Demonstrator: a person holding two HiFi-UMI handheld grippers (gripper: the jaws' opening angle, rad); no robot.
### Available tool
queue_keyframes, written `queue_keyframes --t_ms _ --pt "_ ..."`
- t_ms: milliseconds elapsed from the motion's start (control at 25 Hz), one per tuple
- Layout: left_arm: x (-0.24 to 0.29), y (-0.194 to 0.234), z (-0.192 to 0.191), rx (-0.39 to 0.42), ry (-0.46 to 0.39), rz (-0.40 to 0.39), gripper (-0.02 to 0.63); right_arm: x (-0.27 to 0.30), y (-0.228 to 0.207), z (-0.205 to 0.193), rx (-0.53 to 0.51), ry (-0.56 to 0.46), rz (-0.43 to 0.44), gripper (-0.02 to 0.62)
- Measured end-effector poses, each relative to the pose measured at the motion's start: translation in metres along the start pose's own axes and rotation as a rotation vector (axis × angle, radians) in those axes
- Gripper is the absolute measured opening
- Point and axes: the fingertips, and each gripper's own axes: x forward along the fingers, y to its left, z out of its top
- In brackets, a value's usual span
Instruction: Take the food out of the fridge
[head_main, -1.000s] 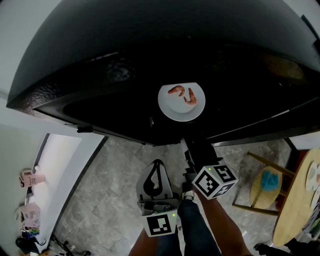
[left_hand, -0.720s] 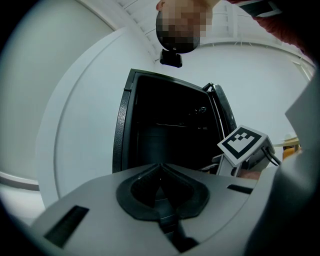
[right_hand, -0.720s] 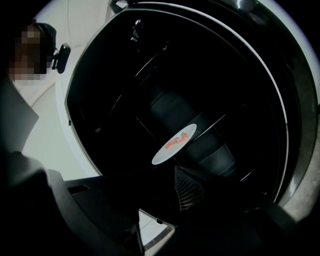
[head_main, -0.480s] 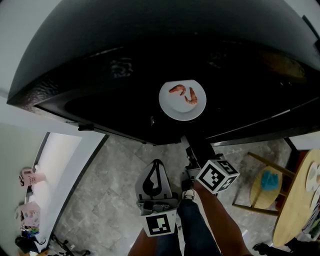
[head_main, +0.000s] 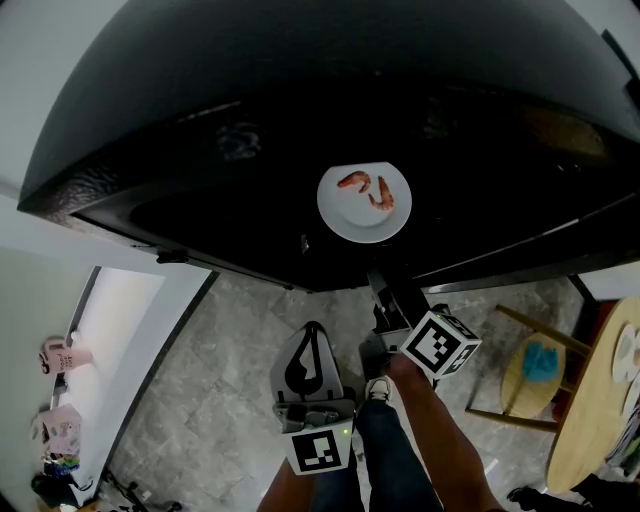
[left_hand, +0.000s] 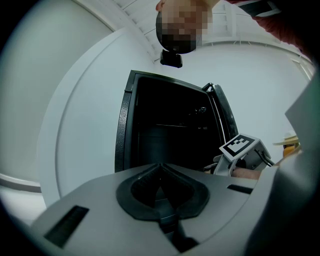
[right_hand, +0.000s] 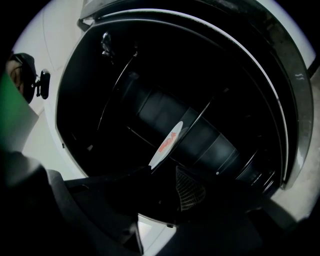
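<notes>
Head view: the fridge (head_main: 110, 185) stands open, its interior dark. A white plate (head_main: 352, 225) sits inside, close behind the fridge's front lip and about mid-width. It carries the food, two pink shrimp (head_main: 366, 190) lying flat on the far half of the plate. The right gripper (head_main: 381, 287) hangs just outside the fridge's front lip, straight before the plate, tips aimed in at it and short of the rim. In the right gripper view its jaws have just been opening and now gape wide with nothing between them. The plate shows edge-on just ahead of the tips, slanted across the picture, so the tool looks rolled. Whether one tip already brushes the rim cannot be told in this dark. The left gripper (head_main: 312, 335) is held well back from the fridge's lip. In the left gripper view its jaws are pressed together on nothing, pointing toward the open fridge, idle. Step in hand, as judged: the reach for the plate, jaws readied but the grasp not yet made. The next move calls for sliding the right gripper forward into the fridge until the near rim sits between the jaws, one above and one below. It should then clamp firmly, lift a touch and draw the plate out level. A thin, smooth rim may slip, and any tilt could send the shrimp sliding.
</notes>
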Motion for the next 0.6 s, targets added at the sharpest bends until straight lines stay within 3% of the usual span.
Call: queue_keyframes --t_ms 360,600 --pt "0.0 -0.002 0.001 0.005 -0.001 -0.001 0.014 0.0 -0.011 0.007 0.125 -0.024 -0.017 0.147" --pt "0.0 0.0 0.0 0.005 0.0 0.003 0.014 0.006 -0.01 0.008 0.249 -0.064 0.03 0.147"
